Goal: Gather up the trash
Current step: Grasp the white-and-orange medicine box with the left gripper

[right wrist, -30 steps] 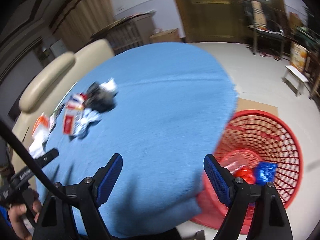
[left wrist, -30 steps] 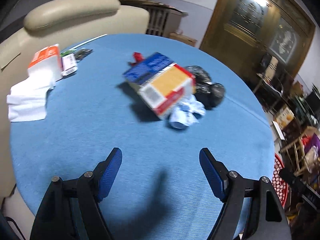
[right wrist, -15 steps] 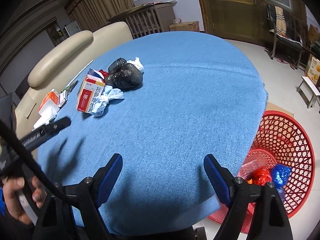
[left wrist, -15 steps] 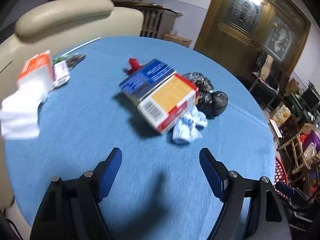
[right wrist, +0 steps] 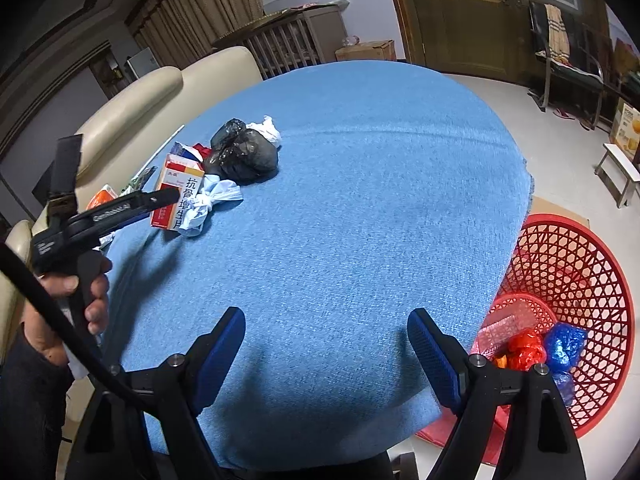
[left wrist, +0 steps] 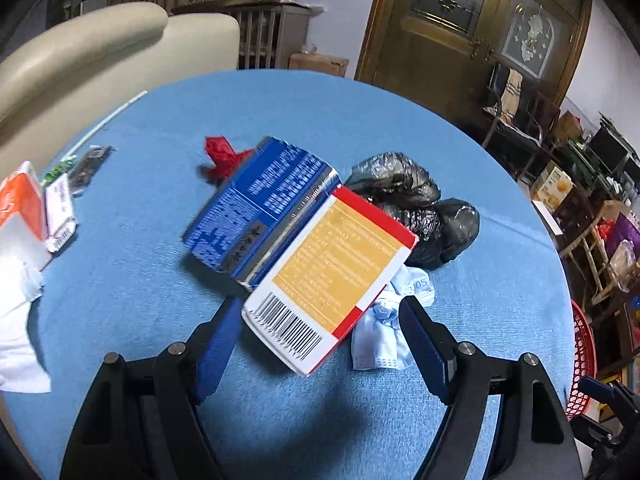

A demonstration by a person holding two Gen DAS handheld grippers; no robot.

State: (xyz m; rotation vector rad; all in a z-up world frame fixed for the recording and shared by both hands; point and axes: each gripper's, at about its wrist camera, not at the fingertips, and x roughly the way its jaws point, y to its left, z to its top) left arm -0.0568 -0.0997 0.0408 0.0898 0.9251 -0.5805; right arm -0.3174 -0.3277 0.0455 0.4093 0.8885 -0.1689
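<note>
A trash pile lies on the round blue table [left wrist: 360, 128]: a red, white and yellow box [left wrist: 332, 292], a blue box [left wrist: 260, 204], a black plastic bag [left wrist: 416, 208], a crumpled light-blue mask [left wrist: 384, 336] and a red scrap [left wrist: 220, 156]. My left gripper [left wrist: 320, 348] is open, its fingers either side of the near end of the red and yellow box. My right gripper [right wrist: 326, 350] is open and empty over the table's near edge. The pile also shows in the right wrist view [right wrist: 216, 184], with the left gripper [right wrist: 160, 200] at it.
A red mesh basket [right wrist: 576, 280] with red and blue wrappers stands on the floor right of the table. An orange and white packet [left wrist: 20, 208], a small white pack [left wrist: 60, 216] and white tissue [left wrist: 16, 320] lie at the table's left. A cream sofa [left wrist: 100, 52] is behind.
My left gripper has moved forward to the pile until its fingers flank the red and yellow box. My right gripper has swung from the basket toward the table.
</note>
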